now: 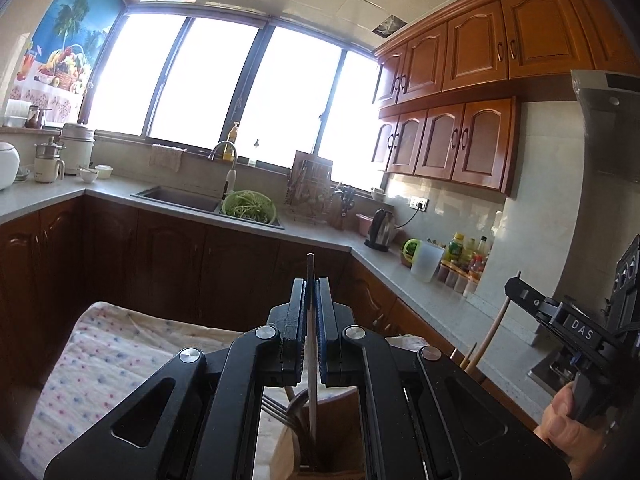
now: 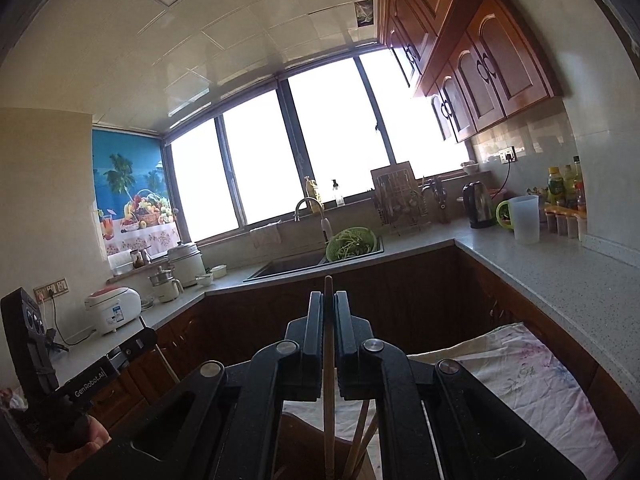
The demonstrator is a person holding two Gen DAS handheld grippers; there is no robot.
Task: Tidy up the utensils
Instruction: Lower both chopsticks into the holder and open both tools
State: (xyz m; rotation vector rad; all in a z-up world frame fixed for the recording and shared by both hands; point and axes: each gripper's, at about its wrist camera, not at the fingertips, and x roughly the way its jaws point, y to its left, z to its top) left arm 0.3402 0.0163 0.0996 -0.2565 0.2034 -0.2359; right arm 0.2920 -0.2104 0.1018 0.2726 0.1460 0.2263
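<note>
Left claw (image 1: 311, 292) around thin pale chopstick (image 1: 311, 360), upright, dark-tipped.

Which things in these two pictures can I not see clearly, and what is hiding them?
- Wooden holder, left wrist view: the left gripper and the bottom edge hide most of it.
- Thin utensil in the left gripper: its lower end is lost among forks.
- Wooden chopstick in the right gripper: bottom edge cuts its end.
- Outside the windows: glare whitens everything.
</note>
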